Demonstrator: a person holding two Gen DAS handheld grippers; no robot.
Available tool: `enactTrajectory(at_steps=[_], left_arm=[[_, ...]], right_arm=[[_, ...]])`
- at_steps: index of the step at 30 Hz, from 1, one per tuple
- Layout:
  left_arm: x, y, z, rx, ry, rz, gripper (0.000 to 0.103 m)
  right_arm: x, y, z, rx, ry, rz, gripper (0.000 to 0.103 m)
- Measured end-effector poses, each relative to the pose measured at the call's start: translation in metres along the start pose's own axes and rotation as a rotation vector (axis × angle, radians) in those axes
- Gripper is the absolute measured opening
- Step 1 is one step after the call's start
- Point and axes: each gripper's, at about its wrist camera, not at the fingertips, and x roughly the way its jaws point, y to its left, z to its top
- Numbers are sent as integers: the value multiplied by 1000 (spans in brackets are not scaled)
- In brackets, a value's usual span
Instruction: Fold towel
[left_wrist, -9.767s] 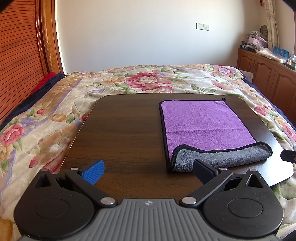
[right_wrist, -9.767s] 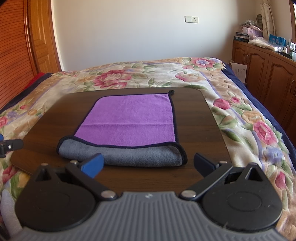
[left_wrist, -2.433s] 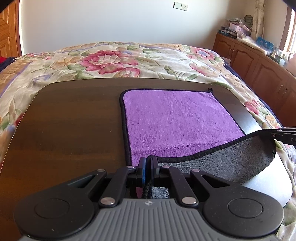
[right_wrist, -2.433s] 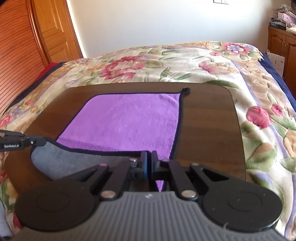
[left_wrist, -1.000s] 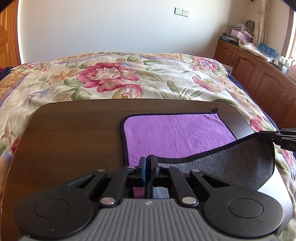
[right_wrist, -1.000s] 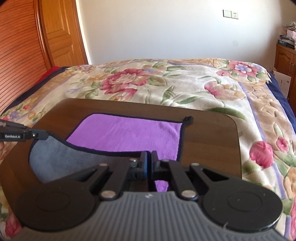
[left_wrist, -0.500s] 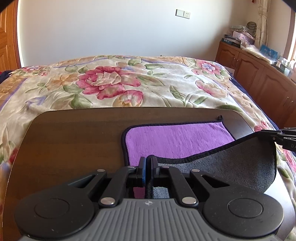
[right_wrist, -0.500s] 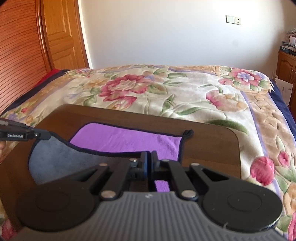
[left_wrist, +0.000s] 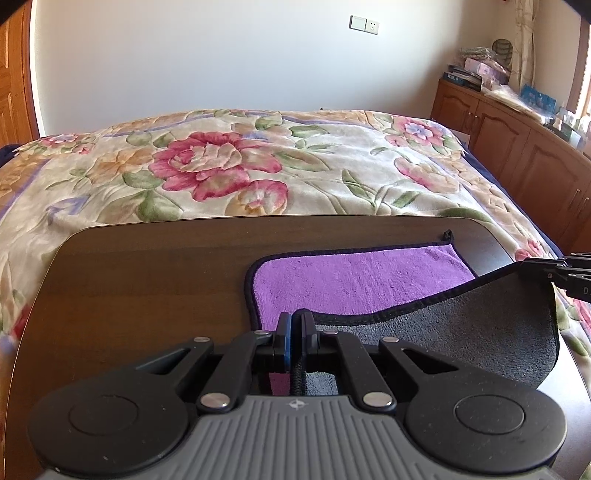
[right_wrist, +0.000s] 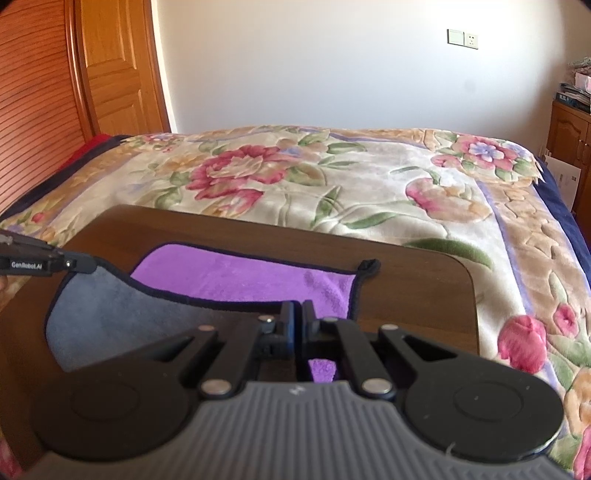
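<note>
Purple-grey towel (left_wrist: 354, 280), near edge lifted

Right claw (right_wrist: 298, 314) and left claw (right_wrist: 86, 264) pinch the towel's (right_wrist: 236, 277) lifted edge.

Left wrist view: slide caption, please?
Left gripper and right gripper pinch the towel edge, lifting its grey underside above the table.

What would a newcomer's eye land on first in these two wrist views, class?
The purple towel on the dark wooden table, its grey underside lifted toward the camera. The left gripper and the right gripper are each shut on a near corner. Behind lies a floral bedspread.
</note>
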Motion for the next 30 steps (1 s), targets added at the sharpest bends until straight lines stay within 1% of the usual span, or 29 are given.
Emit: enactTrajectory(at_steps=[18, 25, 30], left_arm=[[12, -3, 10, 27, 2, 12, 2], [18, -1, 22, 31, -4, 19, 2], [23, -3, 30, 55, -12, 31, 2]], right_arm=[[13, -5, 12, -18, -19, -4, 4], [16, -8, 20, -33, -30, -7, 4], [23, -11, 24, -40, -32, -16, 4]])
